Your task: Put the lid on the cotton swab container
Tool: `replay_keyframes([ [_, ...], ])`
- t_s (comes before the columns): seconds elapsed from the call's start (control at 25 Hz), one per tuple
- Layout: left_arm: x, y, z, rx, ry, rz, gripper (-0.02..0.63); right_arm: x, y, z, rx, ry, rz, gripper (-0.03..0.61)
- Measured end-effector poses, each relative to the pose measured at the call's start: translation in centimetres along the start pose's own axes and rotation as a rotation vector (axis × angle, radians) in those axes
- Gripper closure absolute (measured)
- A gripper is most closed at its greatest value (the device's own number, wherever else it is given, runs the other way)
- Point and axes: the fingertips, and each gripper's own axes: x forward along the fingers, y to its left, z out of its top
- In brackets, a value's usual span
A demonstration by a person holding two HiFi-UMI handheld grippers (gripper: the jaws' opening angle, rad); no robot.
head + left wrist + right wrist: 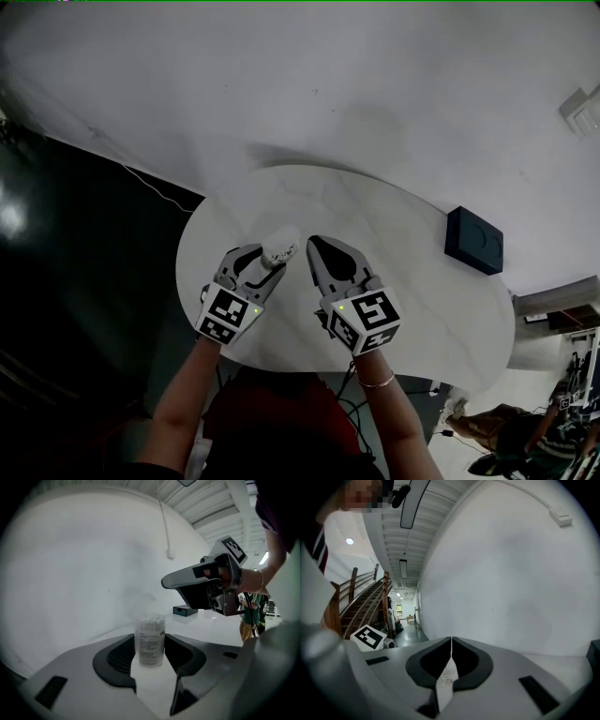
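**Both grippers raised over the table's near edge, each closed on something.**
The left gripper (270, 261) clamps the container (150, 641) upright, one pad on each side wall. Its jaws stand wide apart because the container fills the gap between them. The container's top is uncovered and the swab tips (150, 619) show at the mouth. It is held clear of the table (422, 281), above the near-left edge. The right gripper (315, 246) hangs just beside it, level with it and not touching. Its jaws are pressed almost together on a thin white piece (446, 679), seen edge-on and faintly printed. Whether that piece is the lid cannot be told.
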Motion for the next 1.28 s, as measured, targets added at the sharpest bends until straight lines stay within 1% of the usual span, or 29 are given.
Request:
replay_keyframes([
  [0.2,-2.3,-1.2,0.2,0.044,-0.019,-0.002,0.399,0.6,2.8,0.8,-0.035,0.017,0.045,0.563],
  [0.44,-4.0,-2.6,0.7,0.13,-0.037,-0.012,0.399,0.5,4.8,0.5,-0.066,0.048,0.069,0.562],
  [0.52,-4.6,-2.8,1.0,0.14,-0.043,-0.011,0.399,0.2,5.5,0.3,-0.074,0.058,0.079,0.563],
  [0.64,-5.3,-2.7,1.4,0.133,-0.062,-0.006,0.399,-0.2,6.2,0.1,-0.078,0.066,0.091,0.563],
  [0.76,-5.7,-2.5,1.6,0.103,-0.079,-0.003,0.399,-0.3,6.7,-0.3,-0.08,0.073,0.093,0.563],
  [1.04,-6.1,-2.4,1.1,0.065,-0.073,0.006,0.399,-0.3,7.3,-1.0,-0.09,0.082,0.092,0.563],
  [1.28,-6.1,-2.4,1.6,0.029,-0.079,0.011,0.399,-0.2,7.8,-1.0,-0.105,0.081,0.091,0.563],
])
